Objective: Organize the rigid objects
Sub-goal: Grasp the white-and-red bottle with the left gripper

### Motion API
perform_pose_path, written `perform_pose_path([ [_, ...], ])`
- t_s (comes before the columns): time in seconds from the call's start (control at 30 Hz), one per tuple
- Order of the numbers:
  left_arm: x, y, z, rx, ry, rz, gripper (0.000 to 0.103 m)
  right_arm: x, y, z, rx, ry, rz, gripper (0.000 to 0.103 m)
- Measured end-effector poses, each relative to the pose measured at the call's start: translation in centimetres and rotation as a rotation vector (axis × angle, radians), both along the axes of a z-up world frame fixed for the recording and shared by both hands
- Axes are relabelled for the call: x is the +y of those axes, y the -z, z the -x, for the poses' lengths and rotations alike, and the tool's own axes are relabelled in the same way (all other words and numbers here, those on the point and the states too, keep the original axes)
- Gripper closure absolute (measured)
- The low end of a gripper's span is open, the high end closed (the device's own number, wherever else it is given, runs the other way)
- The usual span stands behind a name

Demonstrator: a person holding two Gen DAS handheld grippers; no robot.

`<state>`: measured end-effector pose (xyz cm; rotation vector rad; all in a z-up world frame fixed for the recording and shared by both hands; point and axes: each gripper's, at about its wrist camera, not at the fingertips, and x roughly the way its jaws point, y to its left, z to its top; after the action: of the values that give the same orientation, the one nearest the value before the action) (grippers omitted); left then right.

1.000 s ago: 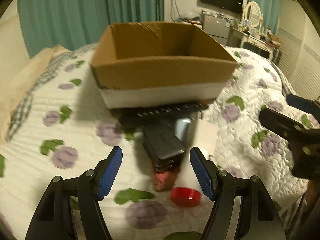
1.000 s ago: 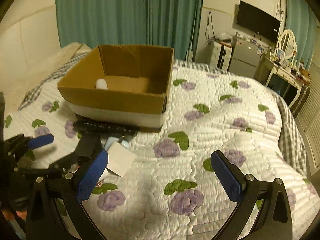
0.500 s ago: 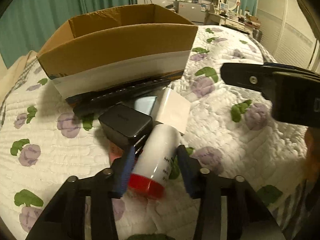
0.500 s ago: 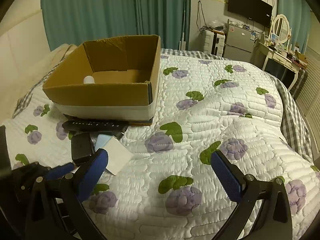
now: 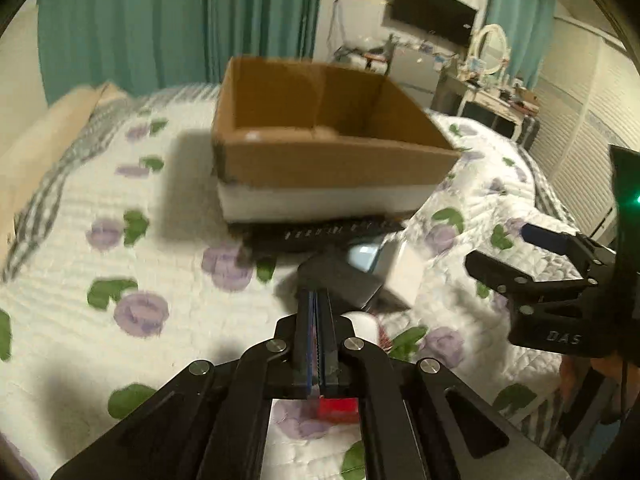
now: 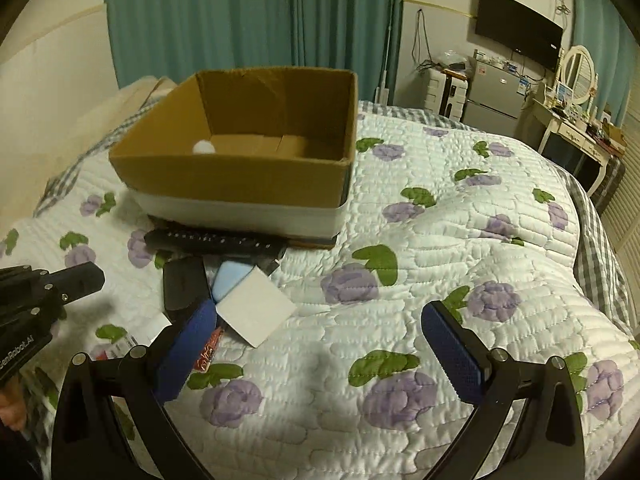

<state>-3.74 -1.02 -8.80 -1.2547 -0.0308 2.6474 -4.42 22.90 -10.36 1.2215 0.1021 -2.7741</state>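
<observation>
Left wrist view: cardboard box [image 5: 328,160] upper centre on bed [image 5: 80,240], open top ready for items. Left gripper [image 5: 318,344] lower centre, fingers together, empty; red-capped bottle [image 5: 362,326] lies beneath. Right wrist view: right gripper [image 6: 320,344] angled down, fingers apart, empty, idle.

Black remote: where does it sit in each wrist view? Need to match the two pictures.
Left wrist: black remote lies centre frame, flat on the quilt, along the near bottom edge of the cardboard box.
Right wrist: black remote sits left of centre, again along the box's near bottom edge.
Shared landmark: the cardboard box, with its white lower band facing both cameras.
</observation>
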Motion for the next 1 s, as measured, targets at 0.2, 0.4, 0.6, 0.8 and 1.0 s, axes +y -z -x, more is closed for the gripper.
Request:
perform_pose_path([
  [0.2, 0.5, 1.8, 0.1, -0.083, 0.028, -0.048, 0.053, 0.0, 0.1, 0.1, -0.003, 0.011, -0.018, 0.0],
  [0.4, 2.7, 4.5, 0.2, -0.158, 0.084, 0.002, 0.053, 0.7, 0.1, 0.0, -0.004, 0.027, -0.007, 0.0],
  [0.6, 2.6, 4.0, -0.3, -0.112, 0.049, 0.063, 0.067, 0.0, 0.1, -0.1, 0.001, -0.004, 0.004, 0.0],
  [0.8, -1.3, 1.3, 0.0, -0.011, -0.094, 0.106, 0.067, -3.1, 0.5, 0.9, -0.021, -0.144, 0.039, 0.0],
  [1.0, -4.6, 1.9, 1.1, -0.021, -0.215, 0.137, 0.067, -8.3, 3.2, 3.3, -0.133, -0.318, 0.014, 0.011],
])
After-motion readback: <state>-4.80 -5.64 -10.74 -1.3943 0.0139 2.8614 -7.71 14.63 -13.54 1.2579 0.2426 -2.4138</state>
